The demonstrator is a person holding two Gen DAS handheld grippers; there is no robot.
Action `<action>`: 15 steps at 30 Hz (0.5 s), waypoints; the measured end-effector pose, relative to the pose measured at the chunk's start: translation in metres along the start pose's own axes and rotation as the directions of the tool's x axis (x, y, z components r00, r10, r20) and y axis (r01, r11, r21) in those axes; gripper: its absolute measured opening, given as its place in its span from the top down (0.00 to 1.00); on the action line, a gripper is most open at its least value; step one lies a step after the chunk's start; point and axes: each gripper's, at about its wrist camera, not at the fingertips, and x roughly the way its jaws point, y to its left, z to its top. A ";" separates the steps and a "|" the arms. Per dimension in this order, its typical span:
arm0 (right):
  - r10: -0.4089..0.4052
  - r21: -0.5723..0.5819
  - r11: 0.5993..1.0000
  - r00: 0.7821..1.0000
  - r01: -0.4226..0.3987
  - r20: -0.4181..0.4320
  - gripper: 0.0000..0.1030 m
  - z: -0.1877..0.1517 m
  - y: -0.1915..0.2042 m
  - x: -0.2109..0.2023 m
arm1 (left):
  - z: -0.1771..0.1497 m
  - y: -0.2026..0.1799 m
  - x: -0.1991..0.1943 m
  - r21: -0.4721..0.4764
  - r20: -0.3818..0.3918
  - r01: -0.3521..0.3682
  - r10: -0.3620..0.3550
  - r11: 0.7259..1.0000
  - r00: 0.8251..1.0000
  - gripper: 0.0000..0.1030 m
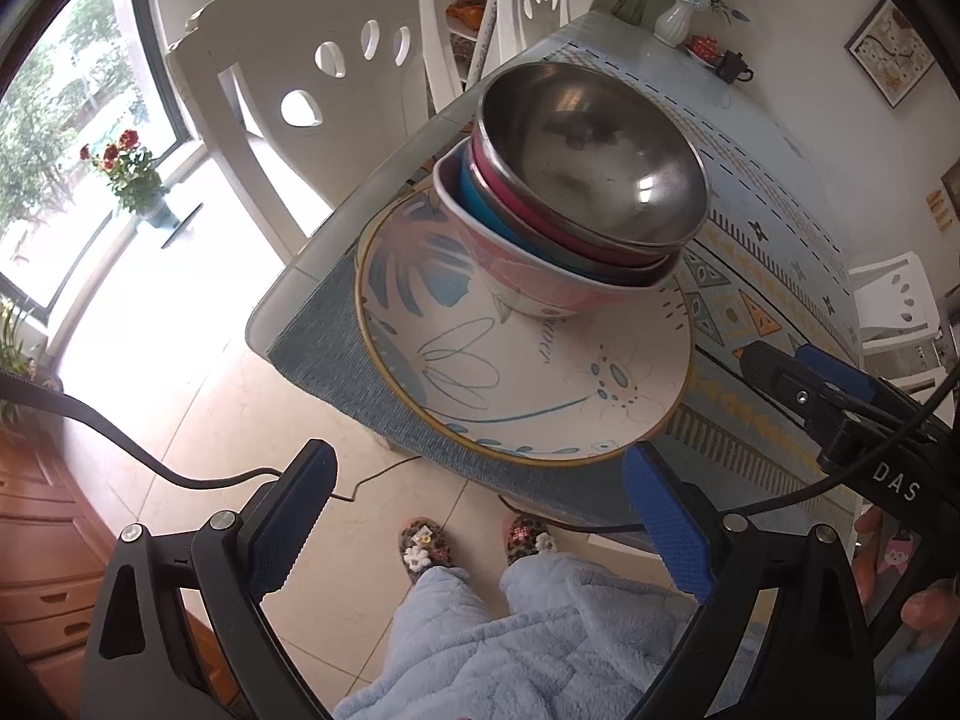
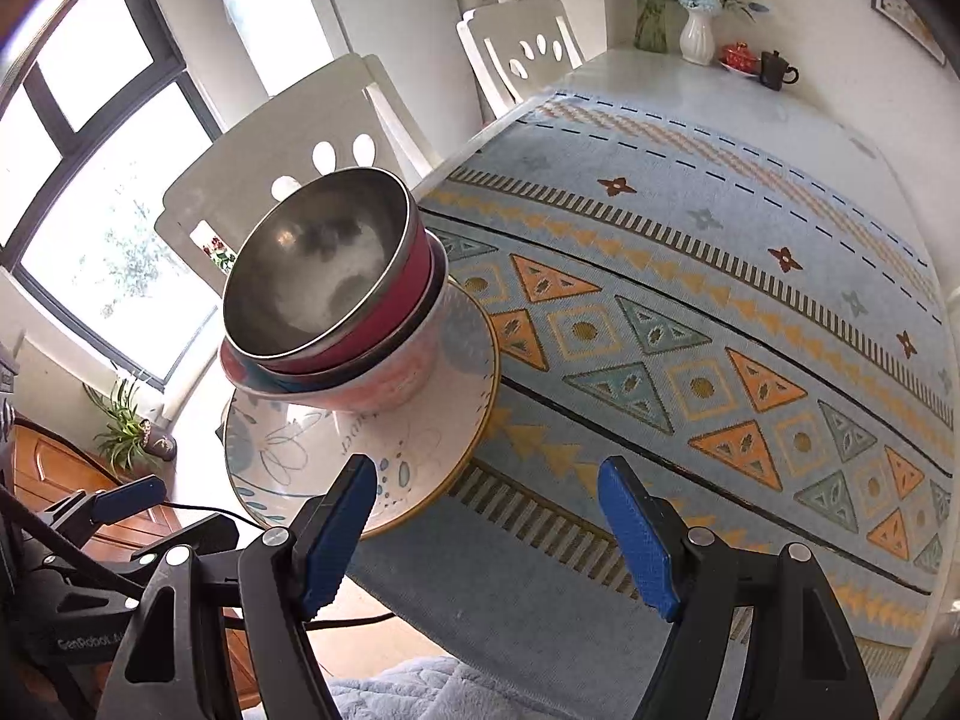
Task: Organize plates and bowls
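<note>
- Bowl stack (image 1: 576, 192) (steel bowl (image 2: 318, 276) topmost) is seated on floral plate (image 1: 528, 384), at near-left table corner (image 1: 282, 312).
- Left gripper (image 1: 480, 516): jaws held apart, nothing gripped.
- Right gripper (image 2: 486, 522): jaws held apart, empty, near plate rim.

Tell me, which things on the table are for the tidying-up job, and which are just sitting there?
For the job:
- round floral ceramic plate
- pink floral ceramic bowl
- blue-sided metal bowl
- magenta-sided steel bowl

Just lying about:
- white ribbed vase of flowers
- small dark teapot
- red lidded dish
- patterned blue tablecloth
</note>
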 end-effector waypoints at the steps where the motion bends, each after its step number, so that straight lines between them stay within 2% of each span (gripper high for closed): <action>1: -0.002 -0.002 1.000 1.000 0.002 -0.004 0.28 0.000 -0.001 0.001 | 0.000 -0.002 0.000 0.001 0.003 0.000 0.000 1.000 1.000 0.07; 9: 0.022 0.025 0.999 0.999 -0.021 -0.043 0.28 0.001 -0.011 0.007 | -0.010 -0.010 -0.002 -0.012 0.008 -0.057 0.057 0.998 0.998 0.07; 15: 0.048 0.023 0.999 0.995 -0.046 -0.083 0.28 0.002 -0.006 0.019 | -0.024 -0.019 -0.009 -0.023 0.020 -0.028 0.029 0.999 0.999 0.07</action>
